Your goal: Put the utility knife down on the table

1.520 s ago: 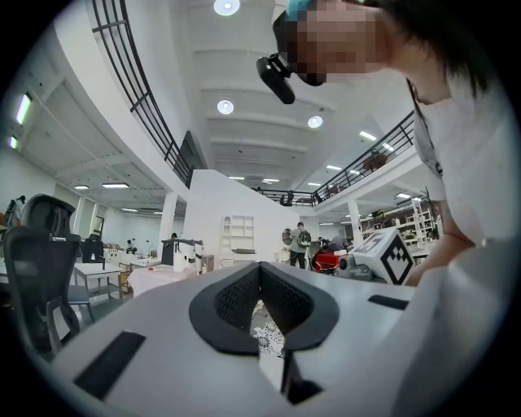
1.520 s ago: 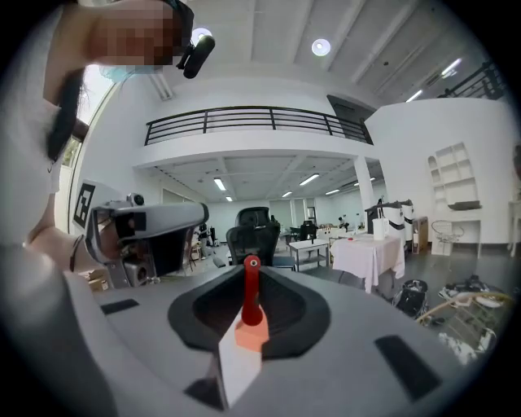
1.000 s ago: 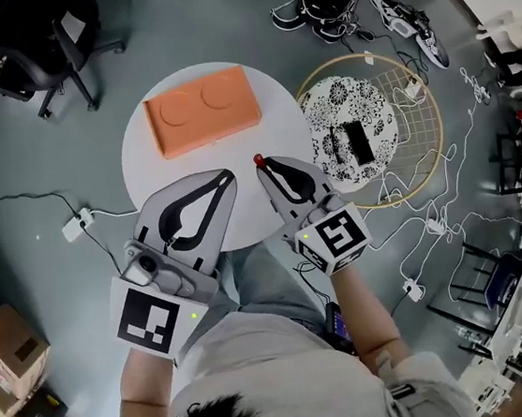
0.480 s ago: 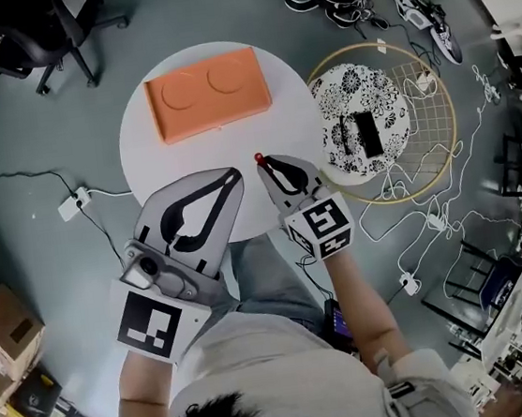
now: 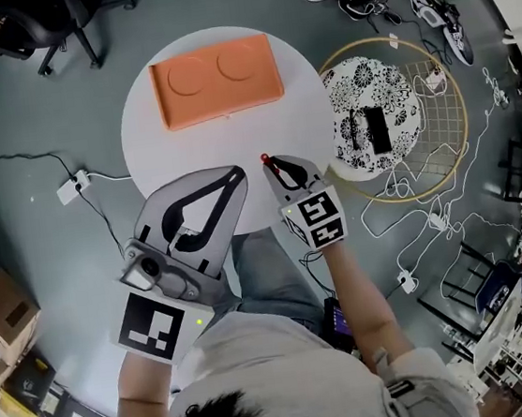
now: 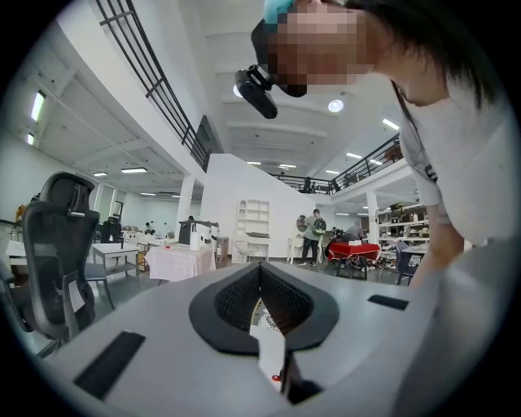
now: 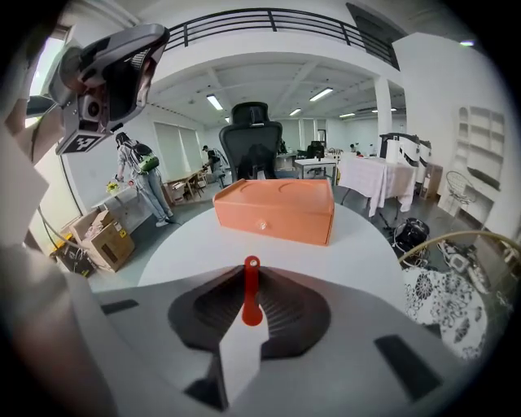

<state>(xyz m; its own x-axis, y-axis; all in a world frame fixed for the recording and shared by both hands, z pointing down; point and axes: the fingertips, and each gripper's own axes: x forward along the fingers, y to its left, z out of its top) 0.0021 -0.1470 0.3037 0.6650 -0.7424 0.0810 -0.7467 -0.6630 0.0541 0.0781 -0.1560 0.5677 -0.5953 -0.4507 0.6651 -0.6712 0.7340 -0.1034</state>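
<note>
The red utility knife (image 5: 265, 160) is pinched upright between the jaws of my right gripper (image 5: 274, 164), only its red end sticking out past the tips. In the right gripper view the knife (image 7: 251, 290) stands in the middle of that gripper (image 7: 250, 275), above the near part of the round white table (image 7: 358, 261). An orange box (image 5: 216, 78) lies on the far half of the table (image 5: 234, 145). My left gripper (image 5: 233, 172) hovers over the table's near left edge, its jaws closed with nothing in them. The left gripper (image 6: 260, 269) view looks up at the person and the hall.
To the right of the table stands a round patterned stool (image 5: 368, 114) with a black device on it, inside a wire hoop (image 5: 442, 143). Cables (image 5: 432, 219) trail over the floor. A black office chair (image 5: 58, 15) is at the far left, cardboard boxes (image 5: 1, 324) at the near left.
My right gripper, still holding the knife, has drawn back a little from the orange box and looks lower over the table. The left gripper has barely moved.
</note>
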